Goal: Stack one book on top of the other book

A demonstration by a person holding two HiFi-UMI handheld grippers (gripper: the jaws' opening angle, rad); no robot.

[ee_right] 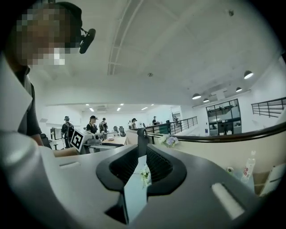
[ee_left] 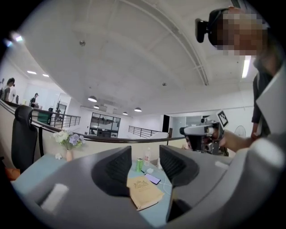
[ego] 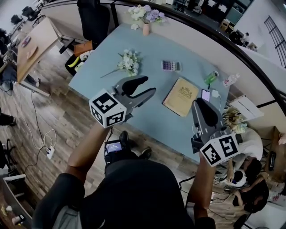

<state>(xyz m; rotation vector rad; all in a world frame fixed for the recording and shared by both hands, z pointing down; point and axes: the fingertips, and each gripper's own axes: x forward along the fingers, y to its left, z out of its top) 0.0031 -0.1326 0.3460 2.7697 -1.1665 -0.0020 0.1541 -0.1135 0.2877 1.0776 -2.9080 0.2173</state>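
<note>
Head view: the tan book [ego: 180,96] lies flat on the blue table [ego: 156,117], between both grippers. The right gripper [ego: 199,104], pinched together and empty, looks nearer. The left gripper [ego: 145,88] gapes wide.

Book [ee_left: 144,194] partly behind a jaw of the left tool [ee_left: 145,154]; cover print too small, illegible.

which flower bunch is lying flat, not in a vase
The white bunch mid-table, stem out to the side; the white-and-purple bunch stands in a pink vase at the far edge.
</note>
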